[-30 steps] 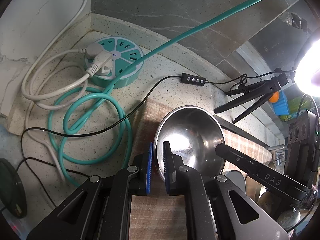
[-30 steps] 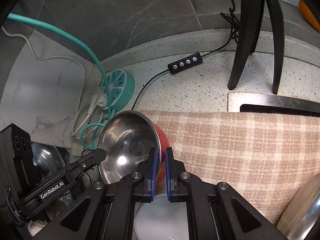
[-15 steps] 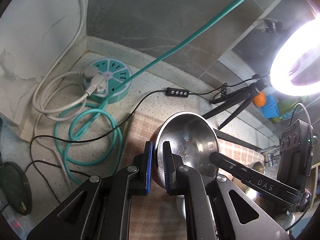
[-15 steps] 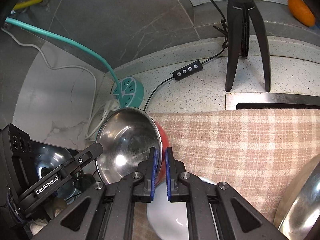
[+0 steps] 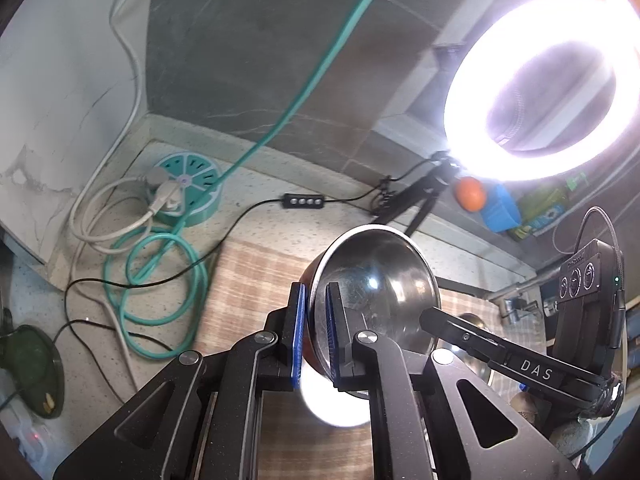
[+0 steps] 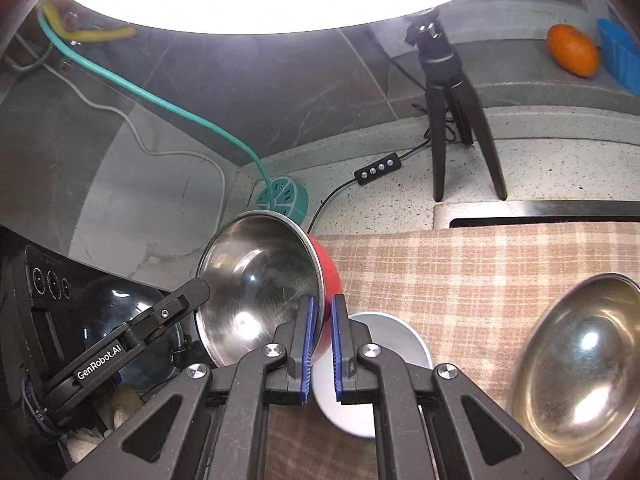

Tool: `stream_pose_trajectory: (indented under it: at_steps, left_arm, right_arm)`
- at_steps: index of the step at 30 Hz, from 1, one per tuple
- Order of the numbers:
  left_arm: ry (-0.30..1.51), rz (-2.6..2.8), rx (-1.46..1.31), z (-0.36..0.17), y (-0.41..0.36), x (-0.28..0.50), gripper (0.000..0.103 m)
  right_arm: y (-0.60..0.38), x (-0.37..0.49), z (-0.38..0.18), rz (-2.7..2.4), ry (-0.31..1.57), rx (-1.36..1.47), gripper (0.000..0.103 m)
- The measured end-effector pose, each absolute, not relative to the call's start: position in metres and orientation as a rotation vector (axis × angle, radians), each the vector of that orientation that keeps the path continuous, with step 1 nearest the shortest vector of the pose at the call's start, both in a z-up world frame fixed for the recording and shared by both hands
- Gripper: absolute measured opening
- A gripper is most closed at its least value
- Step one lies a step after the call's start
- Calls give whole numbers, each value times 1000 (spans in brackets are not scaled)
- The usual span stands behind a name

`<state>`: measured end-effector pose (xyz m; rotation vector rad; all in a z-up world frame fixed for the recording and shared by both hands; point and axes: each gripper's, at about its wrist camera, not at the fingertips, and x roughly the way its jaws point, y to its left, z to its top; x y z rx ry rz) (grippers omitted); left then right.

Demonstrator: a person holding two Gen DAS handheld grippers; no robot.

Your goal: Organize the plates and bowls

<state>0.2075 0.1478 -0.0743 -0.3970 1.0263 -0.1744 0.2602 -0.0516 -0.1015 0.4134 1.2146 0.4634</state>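
A steel bowl with a red outside [image 5: 376,280] [image 6: 260,280] hangs in the air above the plaid cloth [image 6: 460,272], tilted on edge. My left gripper [image 5: 316,336] is shut on its rim on one side. My right gripper [image 6: 322,344] is shut on the opposite rim. Below the bowl a white plate [image 6: 384,360] lies on the cloth; it shows as a bright patch in the left wrist view [image 5: 332,404]. A second steel bowl [image 6: 580,368] sits on the cloth at the right.
A teal round power strip [image 5: 188,188] with coiled teal and white cables sits in the counter corner. A lit ring light [image 5: 548,84] on a black tripod [image 6: 452,120] stands behind the cloth. An orange [image 6: 572,50] lies on the back ledge. A glass lid [image 6: 120,332] is at left.
Both grippers have lifted the red-backed steel bowl up off the cloth. The white plate beneath it has come into view, and the ring light now fills the top of both views.
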Motion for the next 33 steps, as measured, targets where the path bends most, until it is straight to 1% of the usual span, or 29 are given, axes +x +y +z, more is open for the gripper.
stream_pose_trajectory:
  at_steps: [5, 20, 33]
  left_arm:
    - [1024, -206, -389, -66, 128, 201, 8]
    - [1087, -344, -346, -71, 42, 195, 9]
    - [1168, -407, -285, -94, -16, 200, 9]
  right_arm:
    - [-73, 247, -85, 453, 1192, 410, 8]
    - [-160, 221, -70, 337, 1166, 409, 8]
    - [-211, 214, -90, 233, 1209, 396, 8]
